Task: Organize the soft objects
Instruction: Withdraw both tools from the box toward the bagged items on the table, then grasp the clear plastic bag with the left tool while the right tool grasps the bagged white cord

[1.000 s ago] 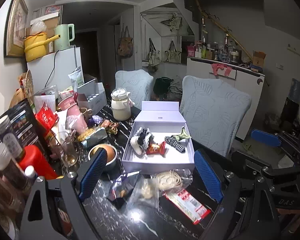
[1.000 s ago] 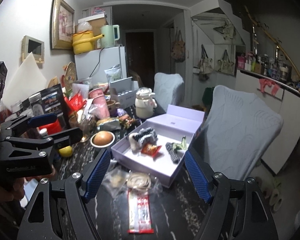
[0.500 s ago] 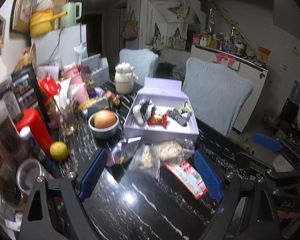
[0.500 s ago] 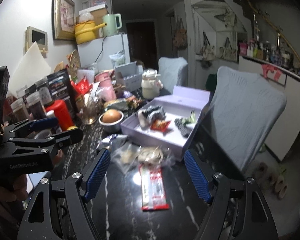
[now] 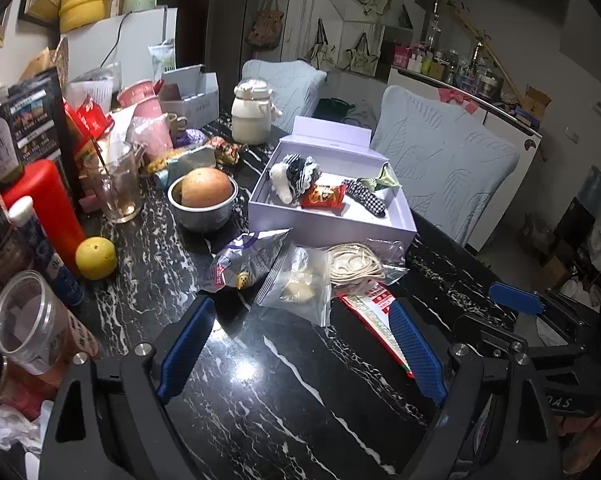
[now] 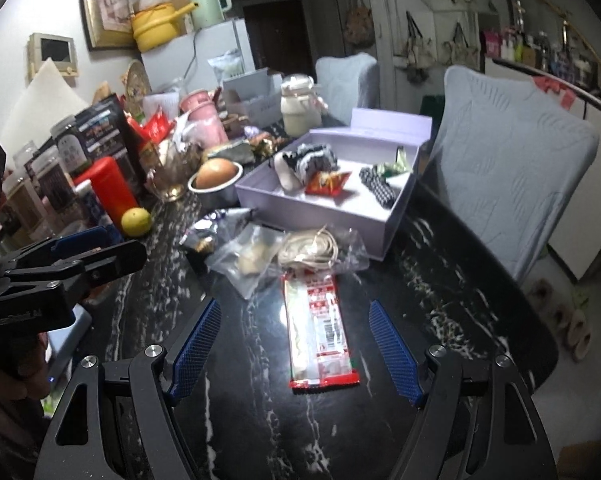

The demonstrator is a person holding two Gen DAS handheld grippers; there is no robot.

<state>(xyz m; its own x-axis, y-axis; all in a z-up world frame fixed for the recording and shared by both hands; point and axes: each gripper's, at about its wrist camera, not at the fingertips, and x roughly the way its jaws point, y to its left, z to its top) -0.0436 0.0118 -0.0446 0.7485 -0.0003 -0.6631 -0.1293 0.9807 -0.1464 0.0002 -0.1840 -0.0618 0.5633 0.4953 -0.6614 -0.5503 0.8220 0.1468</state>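
Note:
An open lilac box (image 5: 328, 228) (image 6: 316, 210) on the black marble table holds a black-and-white plush (image 5: 296, 174) (image 6: 308, 162), a red snack packet (image 5: 322, 196), a checkered soft piece (image 5: 366, 196) and a green foil piece (image 5: 382, 180). In front of it lie a clear zip bag (image 5: 300, 284) (image 6: 252, 260), a bagged coil of cord (image 5: 354, 264) (image 6: 312, 250), a crumpled foil bag (image 5: 244, 260) and a long red-and-white packet (image 6: 320, 324) (image 5: 374, 320). My left gripper (image 5: 300, 344) is open and empty, just short of the zip bag. My right gripper (image 6: 294, 344) is open, its fingers either side of the red-and-white packet.
A steel bowl with a round brown fruit (image 5: 204, 196), a lemon (image 5: 95, 258), a red bottle (image 5: 48, 208), a glass cup (image 5: 118, 188), jars and packets crowd the table's left. Two covered chairs (image 5: 440, 160) stand beyond the table's right edge.
Both grippers have pulled back toward the near table edge and tilted down. The box now looks farther off and more bare table shows. Both stay open and empty.

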